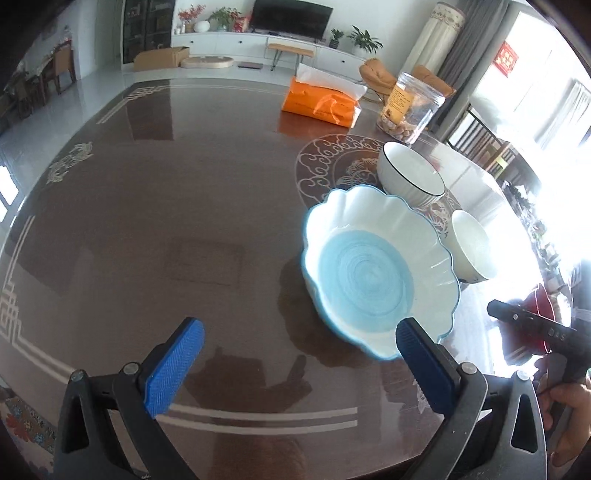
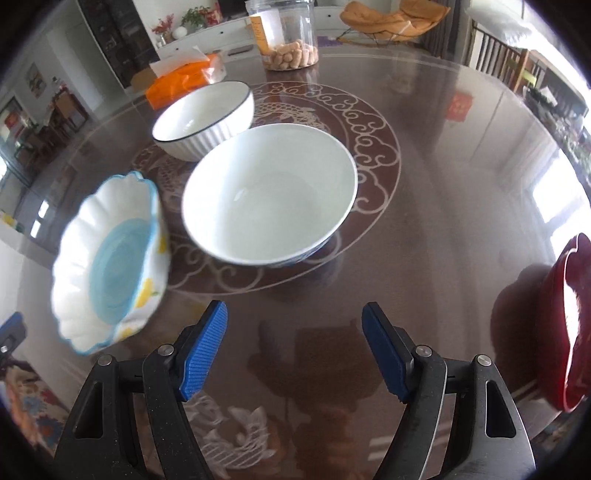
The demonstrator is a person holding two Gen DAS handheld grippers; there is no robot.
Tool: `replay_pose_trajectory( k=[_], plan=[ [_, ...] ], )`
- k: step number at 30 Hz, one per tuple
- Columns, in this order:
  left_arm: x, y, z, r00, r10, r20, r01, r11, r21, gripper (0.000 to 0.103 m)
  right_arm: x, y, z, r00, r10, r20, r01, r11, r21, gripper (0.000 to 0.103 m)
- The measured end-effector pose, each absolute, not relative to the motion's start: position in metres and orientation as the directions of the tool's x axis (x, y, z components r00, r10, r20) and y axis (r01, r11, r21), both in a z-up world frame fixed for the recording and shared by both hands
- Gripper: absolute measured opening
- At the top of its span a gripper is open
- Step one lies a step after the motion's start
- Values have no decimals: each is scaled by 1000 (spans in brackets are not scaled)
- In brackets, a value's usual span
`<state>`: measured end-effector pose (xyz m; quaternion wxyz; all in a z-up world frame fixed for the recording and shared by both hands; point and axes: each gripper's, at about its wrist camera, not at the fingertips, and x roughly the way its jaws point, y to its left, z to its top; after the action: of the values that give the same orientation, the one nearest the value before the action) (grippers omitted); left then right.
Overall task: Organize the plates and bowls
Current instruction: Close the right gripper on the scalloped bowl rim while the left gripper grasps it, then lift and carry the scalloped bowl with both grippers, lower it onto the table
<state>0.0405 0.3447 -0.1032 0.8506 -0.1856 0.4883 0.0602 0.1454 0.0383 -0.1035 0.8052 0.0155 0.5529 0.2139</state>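
A scalloped blue-and-white bowl [image 1: 369, 273] [image 2: 110, 258] stands on the dark glossy table [image 1: 184, 184]. Behind it are a ribbed white bowl with a dark rim [image 1: 410, 177] [image 2: 207, 118] and a plain white bowl [image 1: 471, 245] [image 2: 269, 192]. My left gripper [image 1: 301, 326] is open wide. Its right finger [image 1: 424, 365] overlaps the scalloped bowl's near rim, and I cannot tell whether it touches. Nothing lies between its pads. My right gripper [image 2: 294, 310] hangs open over bare table, just short of the plain white bowl. A red plate [image 2: 569, 321] [image 1: 535, 314] lies at the right edge.
At the far side stand a clear jar of snacks [image 1: 410, 107] [image 2: 288, 33] and an orange tissue pack [image 1: 321, 103] [image 2: 181, 81]. A person's hand [image 1: 569, 413] holds the other tool at the right. The table's rounded edge runs close below both grippers.
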Motion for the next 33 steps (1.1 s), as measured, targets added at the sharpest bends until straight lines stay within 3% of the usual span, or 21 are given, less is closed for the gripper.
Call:
replay_pose_trajectory(
  k=[3,5,7,9,10,11,13,14,16,33],
  plan=[
    [79,347,-114,477,-39,-878,-285,938,-196,103,144,61,-95,207,474,-856,-333,857,394,78],
    [101,349,-126,444,-47,-895,-277,942,-187,100,152,82,-100,190,481,-856,-330,852,406,78],
    [116,349,-138,409,-39,-912,-276,947,-164,86,160,103,-107,205,451,-869,-348,863,365,78],
    [127,349,-151,368,-44,-929,-270,951,-153,53,166,122,-116,211,412,-887,-374,872,316,77],
    [129,350,-159,345,-57,-937,-271,950,-158,44,170,129,-120,210,396,-894,-384,874,298,70],
    [130,351,-163,354,-102,-930,-262,944,-203,35,172,134,-124,204,386,-900,-390,875,287,49],
    [128,349,-163,370,-134,-919,-251,938,-238,18,175,140,-133,184,371,-910,-383,880,281,22],
    [128,345,-162,368,-128,-921,-241,943,-228,12,175,142,-136,180,362,-915,-382,883,274,16],
    [126,340,-159,370,-93,-924,-238,952,-192,12,172,145,-137,182,352,-918,-395,881,260,10],
    [74,259,-147,384,-74,-920,-131,982,-134,12,118,80,-131,178,348,-920,-358,894,269,11]
  ],
)
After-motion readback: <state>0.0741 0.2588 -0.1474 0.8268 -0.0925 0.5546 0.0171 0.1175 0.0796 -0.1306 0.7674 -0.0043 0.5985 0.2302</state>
